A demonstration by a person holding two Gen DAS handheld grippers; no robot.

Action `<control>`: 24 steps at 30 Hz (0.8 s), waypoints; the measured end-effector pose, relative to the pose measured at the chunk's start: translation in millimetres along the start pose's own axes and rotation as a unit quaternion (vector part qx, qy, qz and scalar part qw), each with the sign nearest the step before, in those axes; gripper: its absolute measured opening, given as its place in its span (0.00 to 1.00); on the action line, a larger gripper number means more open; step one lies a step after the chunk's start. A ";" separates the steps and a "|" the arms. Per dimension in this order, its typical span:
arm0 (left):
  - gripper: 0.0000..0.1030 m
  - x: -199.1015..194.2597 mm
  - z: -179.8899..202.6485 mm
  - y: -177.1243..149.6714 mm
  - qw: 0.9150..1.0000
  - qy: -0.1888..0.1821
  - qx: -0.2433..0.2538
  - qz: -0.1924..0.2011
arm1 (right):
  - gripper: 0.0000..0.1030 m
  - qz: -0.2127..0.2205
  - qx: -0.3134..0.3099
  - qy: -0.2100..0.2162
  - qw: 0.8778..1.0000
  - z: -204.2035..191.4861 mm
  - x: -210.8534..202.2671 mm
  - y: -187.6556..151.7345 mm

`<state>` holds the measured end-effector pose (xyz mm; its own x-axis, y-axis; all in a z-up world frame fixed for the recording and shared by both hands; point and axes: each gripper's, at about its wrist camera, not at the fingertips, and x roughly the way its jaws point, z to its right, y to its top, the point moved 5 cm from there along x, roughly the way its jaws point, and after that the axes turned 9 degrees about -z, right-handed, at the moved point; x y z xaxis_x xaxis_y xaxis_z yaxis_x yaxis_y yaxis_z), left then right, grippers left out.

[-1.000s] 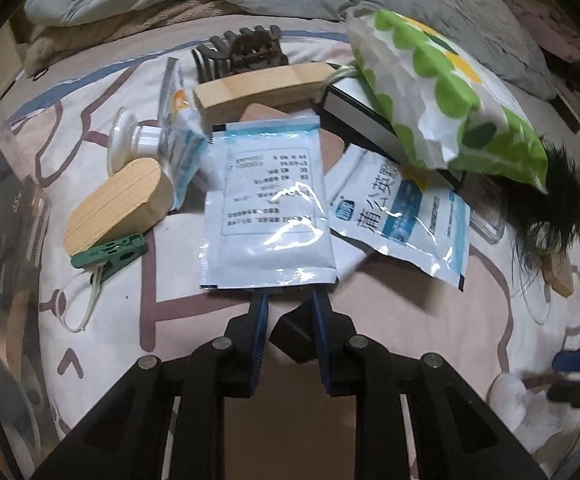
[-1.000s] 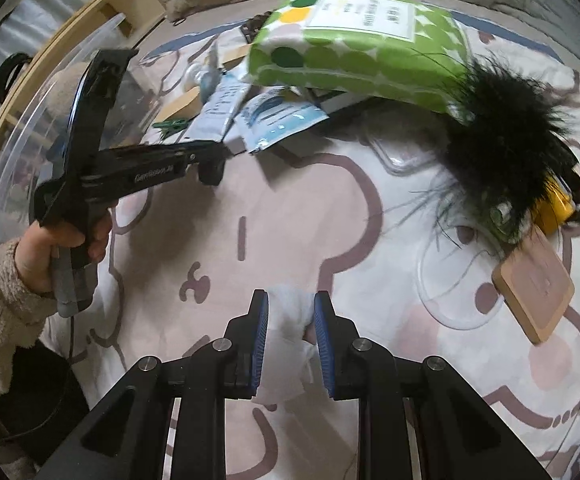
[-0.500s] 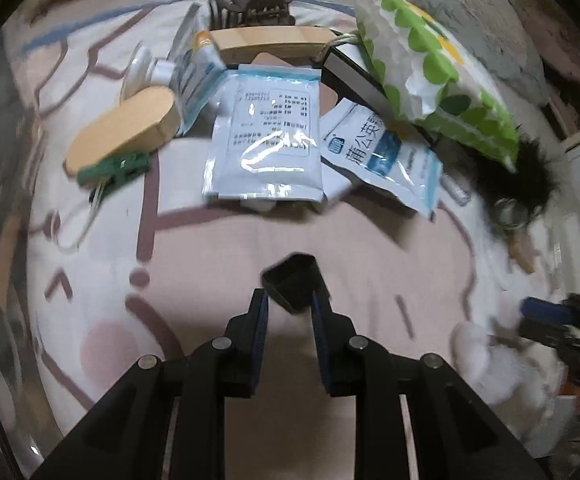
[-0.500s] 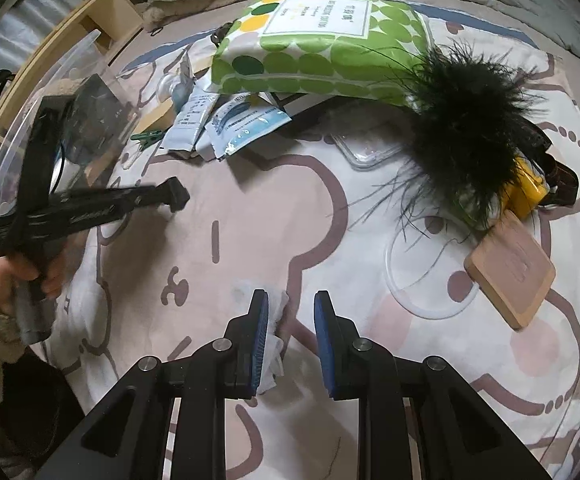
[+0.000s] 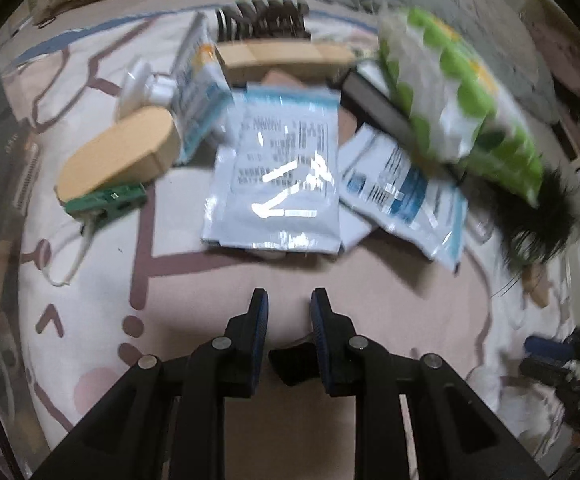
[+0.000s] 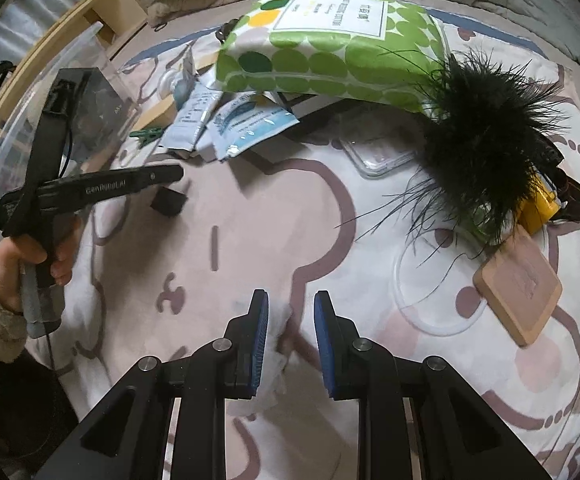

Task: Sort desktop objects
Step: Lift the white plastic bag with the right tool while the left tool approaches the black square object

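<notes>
A small black block [image 5: 295, 362] is seen low between the fingers of the left gripper [image 5: 288, 307], deep near their base; the jaws stand narrowly apart and are read as closed on it, though contact with both pads cannot be made out through the blur. From the right wrist view the same block [image 6: 166, 201] is seen hanging just under the left gripper's tip, above the patterned bedsheet [image 6: 250, 216].

A crumpled white tissue [image 6: 276, 344] is pressed against the left pad of the right gripper [image 6: 291, 304]; whether the right pad touches it cannot be told.

Far across the sheet, the pale blue sachets [image 5: 282, 176] are spread flat, with a green-dotted tissue pack [image 6: 329, 40] beyond them and black feathers [image 6: 485, 140] at the right.
</notes>
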<state>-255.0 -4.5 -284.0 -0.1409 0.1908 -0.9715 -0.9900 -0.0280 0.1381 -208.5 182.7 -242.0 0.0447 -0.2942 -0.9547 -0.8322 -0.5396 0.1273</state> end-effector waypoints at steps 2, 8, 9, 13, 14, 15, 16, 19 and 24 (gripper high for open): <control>0.22 3.0 3.0 -2.7 1.000 0.009 0.018 0.000 | 0.23 0.003 -0.001 -0.009 1.000 2.7 6.1 1.8; 0.22 2.3 8.2 -21.4 0.998 -0.017 0.041 -0.032 | 0.23 -0.007 0.008 -0.016 1.000 8.1 24.2 4.0; 0.22 1.2 9.1 -26.0 0.998 -0.016 0.048 -0.035 | 0.23 -0.009 0.012 -0.016 1.000 8.9 26.8 3.6; 0.22 -3.1 10.2 -43.9 0.997 -0.019 0.063 -0.047 | 0.23 0.006 0.019 0.025 0.999 5.3 34.2 2.8; 0.22 -4.4 10.3 -47.9 0.996 -0.021 0.065 -0.049 | 0.23 0.016 0.018 0.034 0.999 3.3 34.8 2.8; 0.22 -6.0 10.5 -53.1 0.996 -0.021 0.069 -0.051 | 0.24 0.021 0.018 0.036 0.999 1.8 36.4 2.5; 0.22 -7.1 10.6 -56.8 0.996 -0.021 0.071 -0.053 | 0.37 0.018 0.015 0.032 0.999 -0.9 41.0 1.1; 0.22 -9.7 11.3 -69.9 0.995 -0.018 0.079 -0.058 | 0.68 0.019 -0.009 0.034 0.999 -15.8 46.8 -6.3; 0.22 -14.2 14.2 -88.3 0.993 -0.012 0.101 -0.056 | 0.68 0.006 -0.071 -0.004 0.997 -41.4 52.5 -25.5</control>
<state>-165.5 9.1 -279.6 -0.0270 0.2051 -0.9784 -0.9790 0.1924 0.0673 -162.1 148.4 -284.2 0.0301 -0.2943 -0.9552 -0.7462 -0.6425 0.1744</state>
